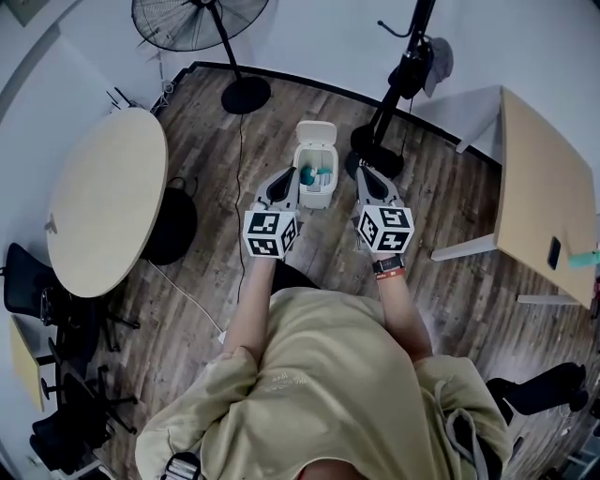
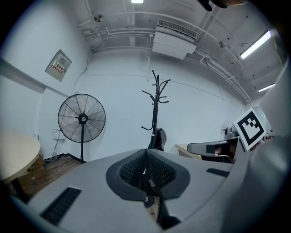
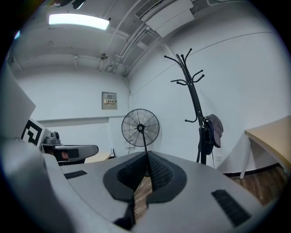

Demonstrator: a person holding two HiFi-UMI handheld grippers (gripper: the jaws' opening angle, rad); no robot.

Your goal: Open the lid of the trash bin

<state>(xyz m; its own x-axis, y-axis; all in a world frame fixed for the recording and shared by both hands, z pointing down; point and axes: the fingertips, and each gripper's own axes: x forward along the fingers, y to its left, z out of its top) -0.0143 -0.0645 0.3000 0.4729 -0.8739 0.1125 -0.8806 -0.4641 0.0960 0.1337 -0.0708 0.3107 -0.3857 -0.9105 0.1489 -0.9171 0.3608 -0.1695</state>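
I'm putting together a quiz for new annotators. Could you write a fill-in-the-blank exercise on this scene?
1. The lid of the trash bin is ____.
2. The jaws of the left tool and the right tool are both ____, holding nothing.
3. In the head view, the bin sits ____ the two tools.
4. Left of the coat rack stands a pedestal ____.

Missing words: open; shut; between; fan.

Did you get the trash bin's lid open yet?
Looks done: the lid stands flipped up, and the trash bin shows a teal item inside. In hand: nothing; the left gripper and right gripper are shut and empty, either side of the bin. Nothing seems left.
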